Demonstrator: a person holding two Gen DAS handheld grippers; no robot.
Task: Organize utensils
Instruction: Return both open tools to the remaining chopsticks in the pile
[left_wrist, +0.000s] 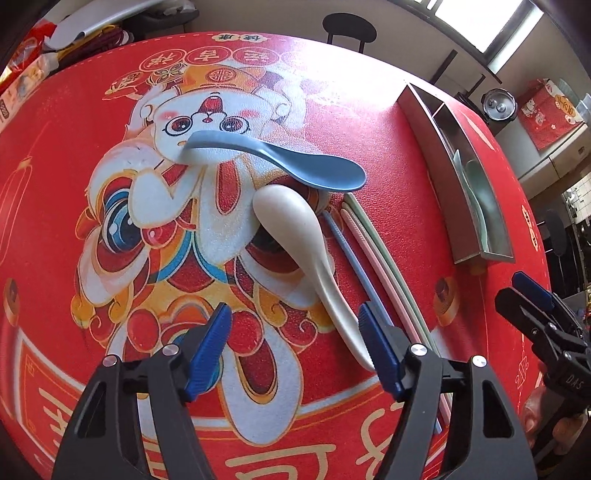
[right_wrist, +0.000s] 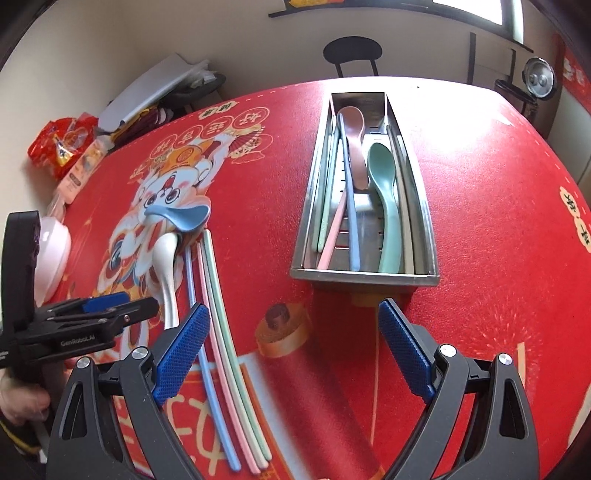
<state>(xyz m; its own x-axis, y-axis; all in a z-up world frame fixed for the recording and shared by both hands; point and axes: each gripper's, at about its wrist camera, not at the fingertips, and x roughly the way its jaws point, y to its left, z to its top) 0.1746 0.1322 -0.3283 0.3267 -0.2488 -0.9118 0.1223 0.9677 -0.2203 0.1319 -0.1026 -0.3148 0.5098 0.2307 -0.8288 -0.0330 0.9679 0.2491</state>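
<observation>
A blue spoon (left_wrist: 280, 158) lies across the bowl of a cream spoon (left_wrist: 295, 236) on the red printed table mat (left_wrist: 110, 110). Beside them lie a blue chopstick (left_wrist: 354, 258), a pink one (left_wrist: 373, 258) and a green one (left_wrist: 388, 254). My left gripper (left_wrist: 295, 332) hangs open just over the cream spoon's handle, whose end lies close to the right-hand pad (left_wrist: 376, 343). The right gripper (right_wrist: 295, 325) is open above the mat, its left finger (right_wrist: 184, 347) over the loose chopsticks (right_wrist: 218, 332). The steel tray (right_wrist: 365, 277) holds a pink spoon (right_wrist: 354, 147), a green spoon (right_wrist: 384, 192) and several chopsticks.
A black chair (right_wrist: 351, 51) stands behind the table's far edge. Snack bags (right_wrist: 62, 147) and a pink bowl (right_wrist: 55, 251) sit at the left edge. A cooker with a metal lid (right_wrist: 539, 79) is at the back right. A hand (right_wrist: 22, 402) holds the left gripper.
</observation>
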